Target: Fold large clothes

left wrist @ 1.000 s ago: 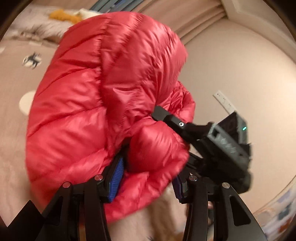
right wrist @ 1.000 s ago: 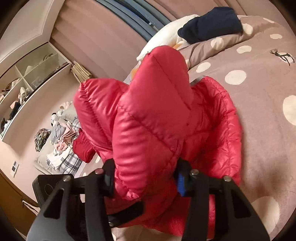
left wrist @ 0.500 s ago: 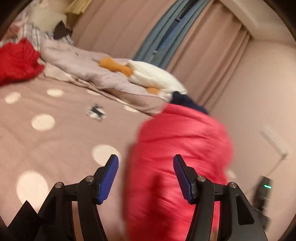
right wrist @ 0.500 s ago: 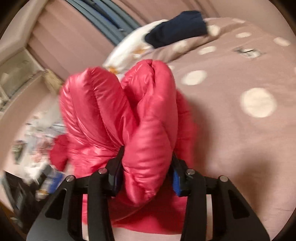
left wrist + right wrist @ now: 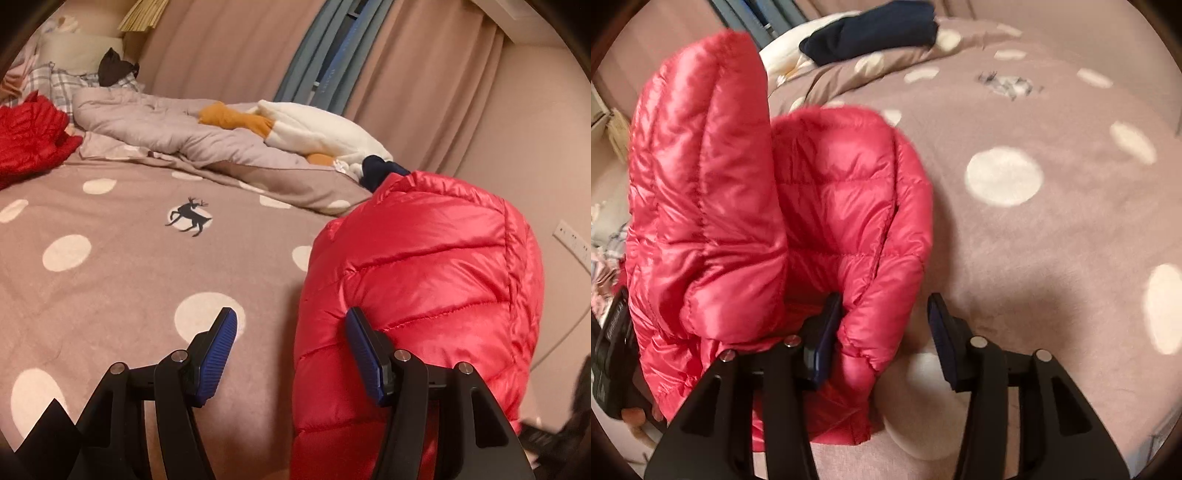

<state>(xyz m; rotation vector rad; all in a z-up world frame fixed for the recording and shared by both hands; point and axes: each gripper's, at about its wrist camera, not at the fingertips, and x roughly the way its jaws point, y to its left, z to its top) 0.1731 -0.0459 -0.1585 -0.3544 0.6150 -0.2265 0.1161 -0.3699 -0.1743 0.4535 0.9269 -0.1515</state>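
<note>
Both claws, left (image 5: 291, 354) and right (image 5: 882, 332), have just opened; the puffy jacket (image 5: 424, 280), unpinned, may spring unfolded.

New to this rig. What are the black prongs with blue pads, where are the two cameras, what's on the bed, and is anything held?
No robot arm: a person holds a two-finger gripper in each hand, with a fisheye camera looking along the fingers. The left gripper is open, beside the puffy red quilted down jacket. The right gripper has just been opening; the jacket's edge sits between its pads, not clamped. The jacket rests on the brown polka-dot bed cover. Further back lie a grey duvet, a white and orange plush toy and a folded navy garment.
</note>
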